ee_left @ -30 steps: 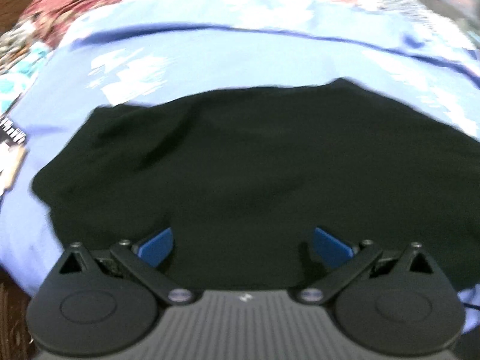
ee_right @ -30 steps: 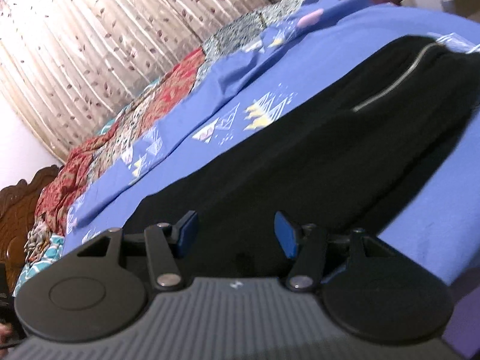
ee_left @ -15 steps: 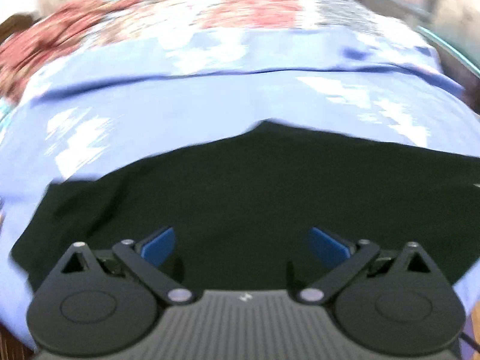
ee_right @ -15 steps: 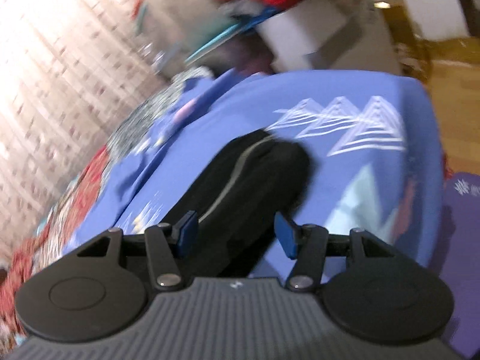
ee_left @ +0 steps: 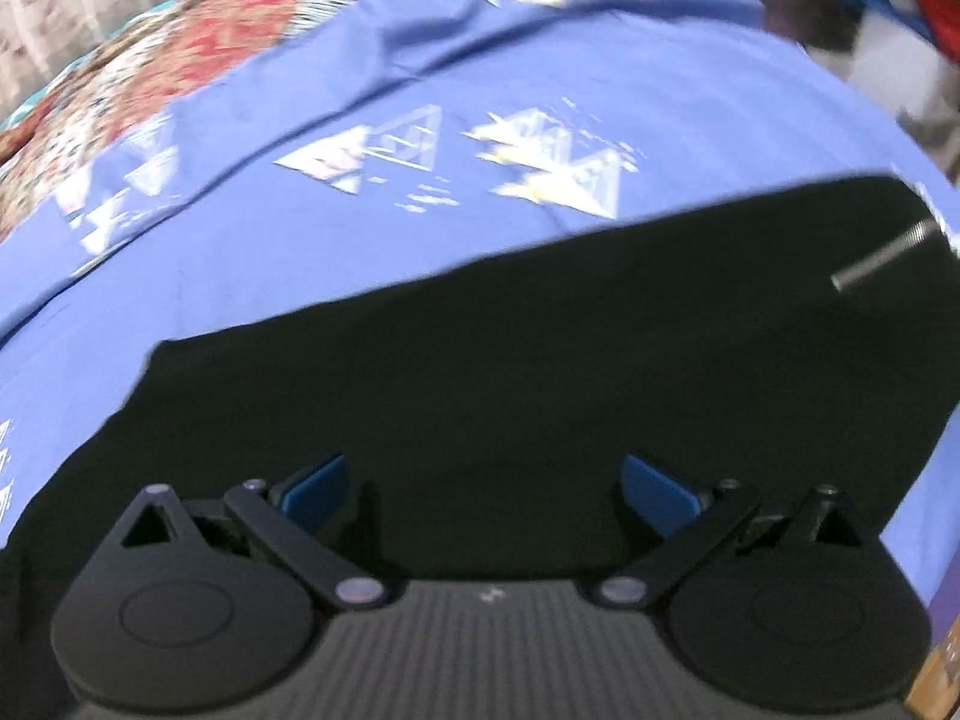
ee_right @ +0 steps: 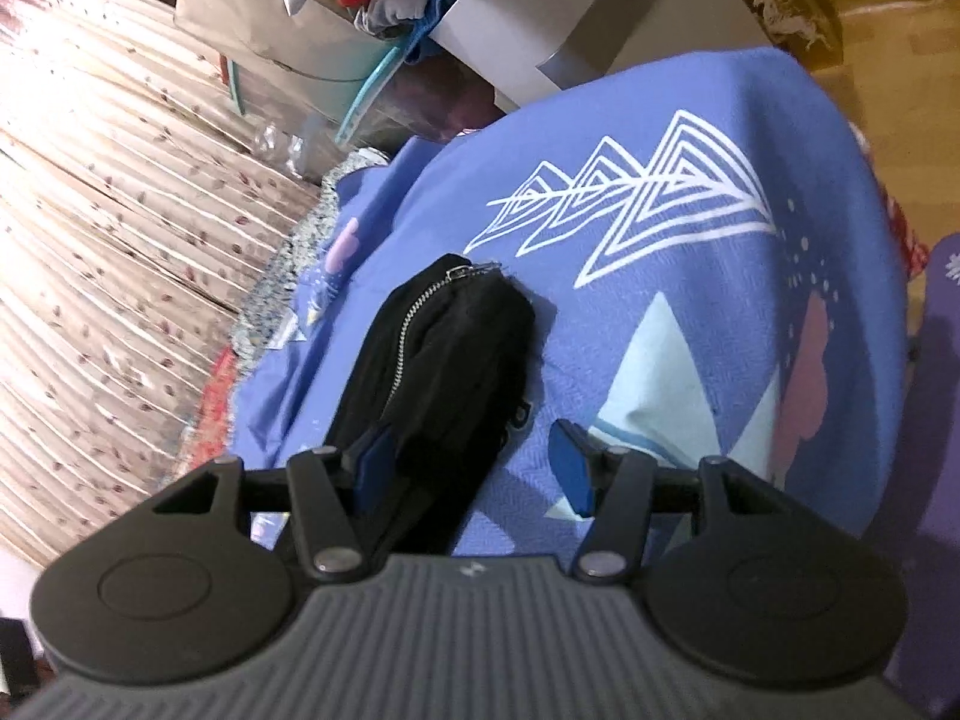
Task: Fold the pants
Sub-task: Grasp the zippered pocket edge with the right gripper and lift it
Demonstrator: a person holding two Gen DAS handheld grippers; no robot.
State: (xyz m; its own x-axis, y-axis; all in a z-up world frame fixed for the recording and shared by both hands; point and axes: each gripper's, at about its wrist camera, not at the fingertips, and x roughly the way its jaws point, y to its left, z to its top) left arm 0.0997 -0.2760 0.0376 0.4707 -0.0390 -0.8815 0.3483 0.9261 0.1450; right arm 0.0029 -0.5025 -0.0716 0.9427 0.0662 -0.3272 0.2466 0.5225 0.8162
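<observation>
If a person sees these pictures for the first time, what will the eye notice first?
First, the black pants lying flat across the blue printed bedsheet, with a silver zipper along one end. Next, the white triangle print beyond them, and both open grippers, left gripper and right gripper, above the cloth.

The bed [ee_left: 252, 264] is covered by a blue sheet [ee_right: 690, 324] printed with white line-drawn triangles and pale solid ones. The black pants [ee_left: 510, 372] lie flat, directly on this sheet, stretched along the bed, with a silver zipper [ee_right: 414, 324] showing at their far end. Beyond the sheet, a red and patterned patchwork quilt [ee_left: 198, 60] lies across the bed's far side.
</observation>
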